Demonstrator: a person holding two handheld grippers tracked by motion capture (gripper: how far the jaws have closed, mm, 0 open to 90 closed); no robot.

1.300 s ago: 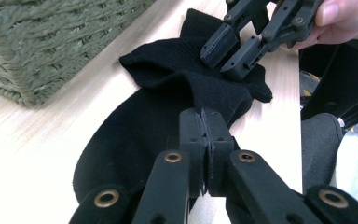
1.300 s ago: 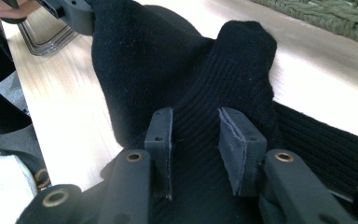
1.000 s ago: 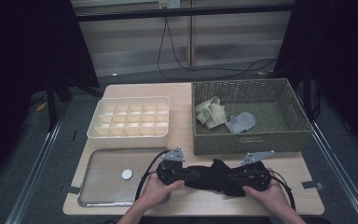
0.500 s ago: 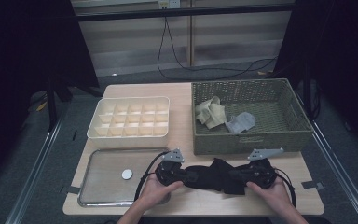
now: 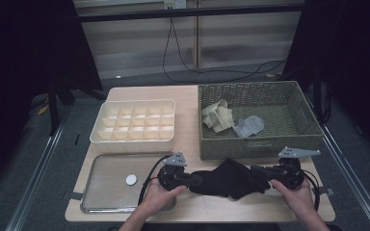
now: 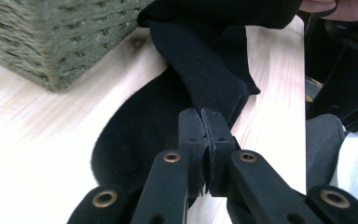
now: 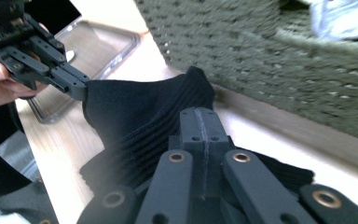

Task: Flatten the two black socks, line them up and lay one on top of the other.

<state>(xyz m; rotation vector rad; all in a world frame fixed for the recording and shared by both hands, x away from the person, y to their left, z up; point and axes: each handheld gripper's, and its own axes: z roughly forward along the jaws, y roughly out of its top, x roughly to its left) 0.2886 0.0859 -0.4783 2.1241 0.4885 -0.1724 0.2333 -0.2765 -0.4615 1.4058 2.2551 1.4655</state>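
A black sock (image 5: 229, 178) lies stretched across the table's front edge between my two grippers. My left gripper (image 5: 197, 181) is shut on its left end, and in the left gripper view the jaws (image 6: 204, 116) are pinched on a fold of the black sock (image 6: 200, 65). My right gripper (image 5: 262, 172) is shut on the right end. In the right gripper view its jaws (image 7: 200, 121) clamp the ribbed cuff of the black sock (image 7: 135, 112), and the left gripper (image 7: 74, 86) grips the far end.
A green woven basket (image 5: 255, 144) stands just behind the sock and holds a beige cloth (image 5: 218, 115) and a grey sock (image 5: 248, 126). A cream compartment box (image 5: 135, 120) sits at the back left. A shallow metal tray (image 5: 106, 192) with a white disc (image 5: 131, 180) lies front left.
My right gripper has moved to the right and pulled the black sock out longer. The left gripper has stayed almost in place.
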